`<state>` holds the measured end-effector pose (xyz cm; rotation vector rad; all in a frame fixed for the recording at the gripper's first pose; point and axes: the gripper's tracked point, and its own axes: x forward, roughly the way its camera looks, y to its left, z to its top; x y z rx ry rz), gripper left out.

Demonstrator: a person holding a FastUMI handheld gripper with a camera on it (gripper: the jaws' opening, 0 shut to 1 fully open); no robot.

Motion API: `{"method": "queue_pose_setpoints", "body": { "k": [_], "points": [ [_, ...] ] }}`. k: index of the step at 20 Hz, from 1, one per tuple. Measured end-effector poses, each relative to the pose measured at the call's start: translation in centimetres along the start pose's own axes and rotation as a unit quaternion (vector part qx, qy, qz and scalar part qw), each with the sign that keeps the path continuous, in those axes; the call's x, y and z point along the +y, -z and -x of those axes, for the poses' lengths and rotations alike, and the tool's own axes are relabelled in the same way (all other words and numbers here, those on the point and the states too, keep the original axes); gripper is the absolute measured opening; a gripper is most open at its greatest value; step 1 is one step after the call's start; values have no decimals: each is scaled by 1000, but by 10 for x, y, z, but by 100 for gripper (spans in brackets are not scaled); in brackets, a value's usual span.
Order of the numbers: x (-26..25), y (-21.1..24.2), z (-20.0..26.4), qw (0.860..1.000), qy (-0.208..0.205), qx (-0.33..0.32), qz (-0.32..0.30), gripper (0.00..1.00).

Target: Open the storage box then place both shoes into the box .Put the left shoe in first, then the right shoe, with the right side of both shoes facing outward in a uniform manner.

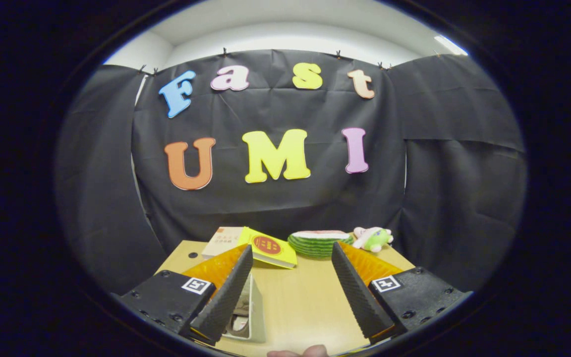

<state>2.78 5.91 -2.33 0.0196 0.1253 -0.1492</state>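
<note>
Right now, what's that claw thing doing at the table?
A person is holding the claw over a wooden table, its fingers wide open and gripping nothing. A pale box sits beside one finger with something tucked inside. Beyond the fingers lie a yellow book, a watermelon slice toy and a small plush toy. No shoe has been picked up.

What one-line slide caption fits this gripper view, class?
Open gripper held above the wooden table, storage box beside one finger, watermelon toy beyond.
</note>
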Motion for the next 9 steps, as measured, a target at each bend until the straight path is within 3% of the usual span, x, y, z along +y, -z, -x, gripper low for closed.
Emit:
{"method": "queue_pose_setpoints", "body": {
  "k": [9],
  "points": [
    [-2,0,-8,1000,-1,11,2,100]
  ]
}}
